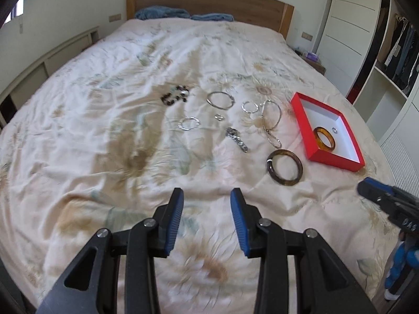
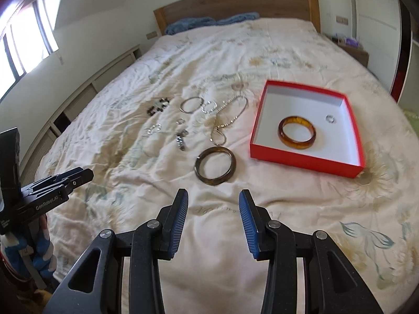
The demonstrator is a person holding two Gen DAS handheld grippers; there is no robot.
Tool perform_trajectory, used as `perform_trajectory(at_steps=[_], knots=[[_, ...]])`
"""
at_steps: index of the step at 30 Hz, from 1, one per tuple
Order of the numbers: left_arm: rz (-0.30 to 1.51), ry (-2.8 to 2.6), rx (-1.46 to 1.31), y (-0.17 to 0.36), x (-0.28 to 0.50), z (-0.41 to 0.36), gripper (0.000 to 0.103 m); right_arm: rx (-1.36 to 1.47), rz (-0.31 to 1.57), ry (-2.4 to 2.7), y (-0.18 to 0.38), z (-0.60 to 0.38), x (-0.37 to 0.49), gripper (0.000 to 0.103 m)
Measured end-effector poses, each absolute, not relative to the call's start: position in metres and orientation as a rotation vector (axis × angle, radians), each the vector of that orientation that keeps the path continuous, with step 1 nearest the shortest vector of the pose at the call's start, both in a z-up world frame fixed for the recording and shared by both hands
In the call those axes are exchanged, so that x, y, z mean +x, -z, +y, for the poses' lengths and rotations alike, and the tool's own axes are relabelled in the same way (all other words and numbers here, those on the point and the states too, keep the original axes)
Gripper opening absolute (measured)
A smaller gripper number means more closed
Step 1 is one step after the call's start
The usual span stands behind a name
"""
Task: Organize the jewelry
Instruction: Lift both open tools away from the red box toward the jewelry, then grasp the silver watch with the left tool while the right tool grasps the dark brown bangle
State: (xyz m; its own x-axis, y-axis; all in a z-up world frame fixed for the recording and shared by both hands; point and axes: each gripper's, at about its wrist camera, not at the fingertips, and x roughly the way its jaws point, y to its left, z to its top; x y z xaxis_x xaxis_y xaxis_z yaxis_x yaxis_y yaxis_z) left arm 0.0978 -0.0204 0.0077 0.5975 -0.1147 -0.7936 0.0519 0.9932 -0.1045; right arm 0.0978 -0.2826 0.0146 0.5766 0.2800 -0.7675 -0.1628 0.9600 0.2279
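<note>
Bedroom surface: rumpled floral duvet (image 1: 110,120) on a bed with a wooden headboard (image 1: 209,2) — soft and creased, so small pieces can sink into folds.

Left wrist view, claw: the left gripper (image 1: 207,225) hangs over bare duvet with its jaws apart and nothing between them.

Left wrist view, jewelry: loose pieces lie ahead — a dark bead bracelet (image 1: 174,95), a large silver bangle (image 1: 220,100), a watch (image 1: 237,140), a long chain (image 1: 272,124) and a dark brown bangle (image 1: 285,167). The red box (image 1: 337,159) sits to the right, with an amber bangle (image 1: 324,138) and a small ring (image 1: 334,130) inside.

Right wrist view, claw: the right gripper (image 2: 213,225) is likewise released and empty, well short of the dark brown bangle (image 2: 215,164), the nearest piece.

Right wrist view, box: the red box (image 2: 303,161) lies just right of that bangle, the amber bangle (image 2: 297,131) and the ring (image 2: 330,118) resting apart on its white floor.

Risk, fabric: closing on a thin hoop or chain may pinch duvet along with it and drag neighbouring pieces.

Risk, slip: smooth round bangles could squirt out of ribbed pads if caught off-centre.

Risk, box: it looks like light card — a nudge against its wall could shift it.

Risk, chain: it may snag or trail over the rim.
</note>
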Motion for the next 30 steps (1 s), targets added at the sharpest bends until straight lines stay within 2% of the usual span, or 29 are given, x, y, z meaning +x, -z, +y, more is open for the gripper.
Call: perform_trajectory(at_steps=[16, 28, 30], knots=[[1.013, 0.166, -0.171, 0.063, 0.245, -0.065, 0.035, 0.214, 1.020, -0.261, 0.069, -0.285, 0.197, 0.040], [1.061, 0.177, -0.186, 0.100, 0.276, -0.070, 0.035, 0.241, 1.051, -0.275, 0.093, -0.282, 0.214, 0.038], [1.061, 0.185, -0.194, 0.102, 0.278, -0.070, 0.034, 0.238, 1.052, -0.278, 0.095, -0.280, 0.216, 0.034]])
